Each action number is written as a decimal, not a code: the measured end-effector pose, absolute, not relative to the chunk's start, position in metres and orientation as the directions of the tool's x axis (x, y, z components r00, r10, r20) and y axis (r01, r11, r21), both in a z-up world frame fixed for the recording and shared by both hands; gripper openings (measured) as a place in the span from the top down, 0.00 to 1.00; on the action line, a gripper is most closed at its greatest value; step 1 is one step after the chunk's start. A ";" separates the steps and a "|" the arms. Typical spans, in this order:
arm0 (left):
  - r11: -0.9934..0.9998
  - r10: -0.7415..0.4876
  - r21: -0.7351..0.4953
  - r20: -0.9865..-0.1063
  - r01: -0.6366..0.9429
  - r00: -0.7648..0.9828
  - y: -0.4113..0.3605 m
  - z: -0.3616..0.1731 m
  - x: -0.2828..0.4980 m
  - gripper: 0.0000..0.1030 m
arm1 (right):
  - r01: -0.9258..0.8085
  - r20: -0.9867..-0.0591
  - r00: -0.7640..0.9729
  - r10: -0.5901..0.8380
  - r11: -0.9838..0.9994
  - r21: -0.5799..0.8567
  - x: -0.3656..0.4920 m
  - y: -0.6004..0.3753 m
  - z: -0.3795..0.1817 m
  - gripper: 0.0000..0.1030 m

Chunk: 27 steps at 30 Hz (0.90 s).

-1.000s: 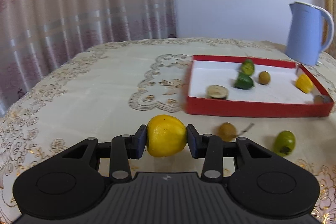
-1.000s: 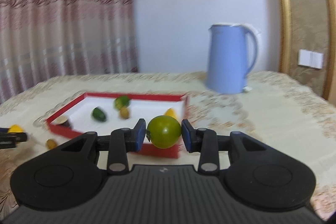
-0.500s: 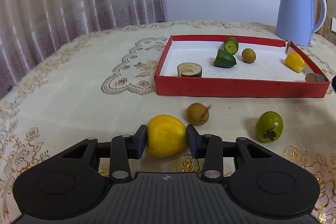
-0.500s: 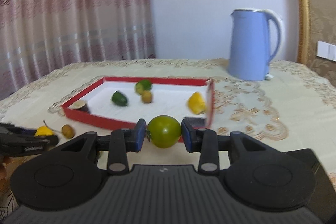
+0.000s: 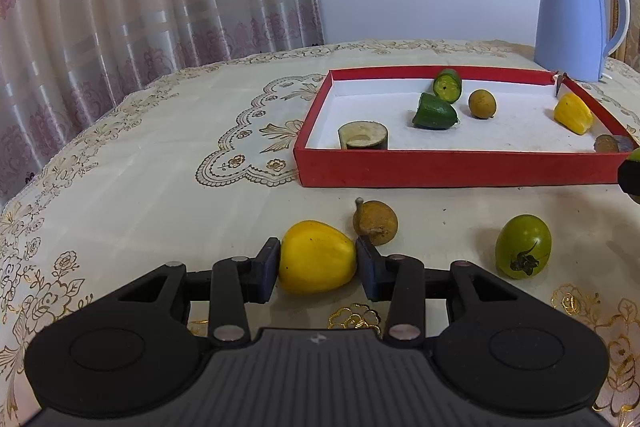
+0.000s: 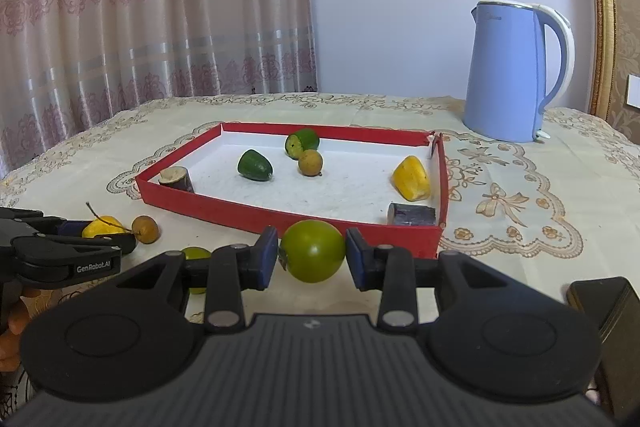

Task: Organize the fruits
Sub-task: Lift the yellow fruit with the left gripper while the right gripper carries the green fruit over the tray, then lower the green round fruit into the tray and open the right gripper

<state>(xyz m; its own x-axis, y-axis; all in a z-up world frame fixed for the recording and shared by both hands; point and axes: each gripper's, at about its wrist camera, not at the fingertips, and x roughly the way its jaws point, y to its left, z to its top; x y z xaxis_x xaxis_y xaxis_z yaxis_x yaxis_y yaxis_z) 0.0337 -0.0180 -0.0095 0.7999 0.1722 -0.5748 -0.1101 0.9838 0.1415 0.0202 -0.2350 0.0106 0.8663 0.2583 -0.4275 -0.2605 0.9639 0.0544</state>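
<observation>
Yellow fruit (image 5: 317,257) gripped (left gripper (image 5: 317,269)), red tray (image 5: 456,169)

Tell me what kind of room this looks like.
Probably a home dining or living room: a table under an embroidered tablecloth, patterned curtains behind it, and a blue electric kettle beside the red tray of fruit.

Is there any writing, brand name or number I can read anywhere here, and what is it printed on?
"GenRobot.AI": white letters on the side of the black left gripper, seen from the right wrist camera.
Faint print near the top of the blue kettle: too pale and small to read.
A small white emblem on the black body behind each pair of jaws: a symbol, not letters.
Nothing readable on the red tray, the fruit or the tablecloth.
</observation>
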 end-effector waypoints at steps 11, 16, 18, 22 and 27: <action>0.980 0.188 0.163 -0.553 -0.116 0.812 -0.021 -0.013 0.034 0.62 | -0.273 -0.407 0.876 0.260 0.962 0.027 0.033 -0.231 0.018 0.66; 0.981 0.184 0.155 -0.554 -0.116 0.812 -0.022 -0.013 0.034 0.62 | -0.270 -0.380 0.888 0.258 0.963 0.021 0.050 -0.231 0.029 0.66; 0.982 0.181 0.150 -0.555 -0.116 0.812 -0.022 -0.013 0.034 0.62 | -0.277 -0.376 0.888 0.263 0.961 0.018 0.058 -0.229 0.032 0.66; 0.980 0.186 0.159 -0.553 -0.116 0.812 -0.022 -0.013 0.033 0.62 | -0.286 -0.379 0.886 0.267 0.958 0.005 0.073 -0.224 0.035 0.66; 0.980 0.186 0.159 -0.553 -0.117 0.812 -0.021 -0.013 0.034 0.62 | -0.286 -0.386 0.884 0.263 0.958 -0.004 0.085 -0.219 0.036 0.66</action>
